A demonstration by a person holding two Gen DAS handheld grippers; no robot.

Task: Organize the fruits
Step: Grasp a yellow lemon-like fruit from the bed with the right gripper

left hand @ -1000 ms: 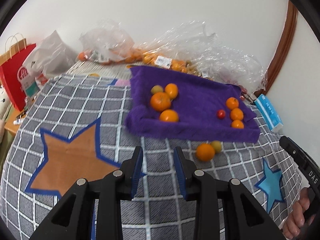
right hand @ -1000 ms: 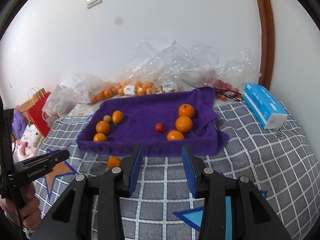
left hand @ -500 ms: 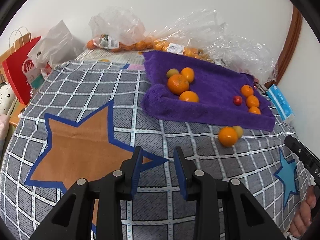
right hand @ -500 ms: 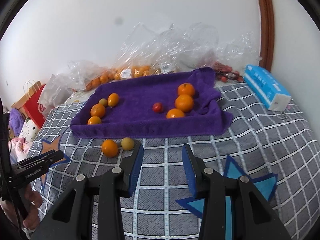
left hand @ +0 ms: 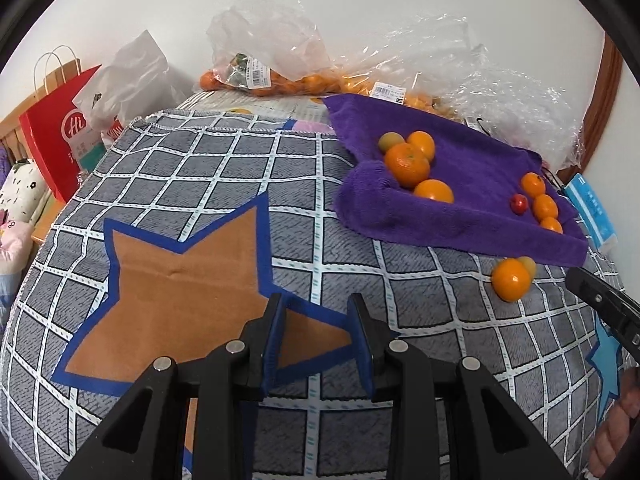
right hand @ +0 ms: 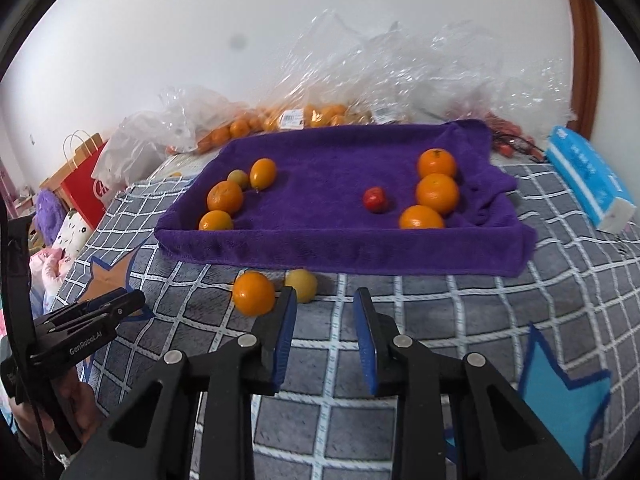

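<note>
A purple towel (right hand: 340,252) lies on the checked bedcover, its edges raised like a tray. On it sit a left cluster of oranges (right hand: 225,196) and a right row of three oranges (right hand: 437,193), with a small red fruit (right hand: 375,199) beside that row. Off the towel, a loose orange (right hand: 254,294) and a small yellow fruit (right hand: 301,285) rest on the cover by its front edge. My right gripper (right hand: 326,292) hovers just in front of them, its jaws closing on nothing. My left gripper (left hand: 316,300) is shut and empty over the brown star (left hand: 180,280), well left of the loose orange (left hand: 511,280).
Clear plastic bags of oranges (right hand: 320,116) pile along the wall behind the towel. A blue tissue pack (right hand: 588,184) lies at the right. A red paper bag (left hand: 60,128) and a white plastic bag (left hand: 132,80) stand off the bed's left side. A hand (right hand: 72,408) holds the left gripper.
Both grippers have sunk toward the bedcover. The right one now sits close to the loose orange and yellow fruit, and its jaws have narrowed. The left jaws look unchanged.
</note>
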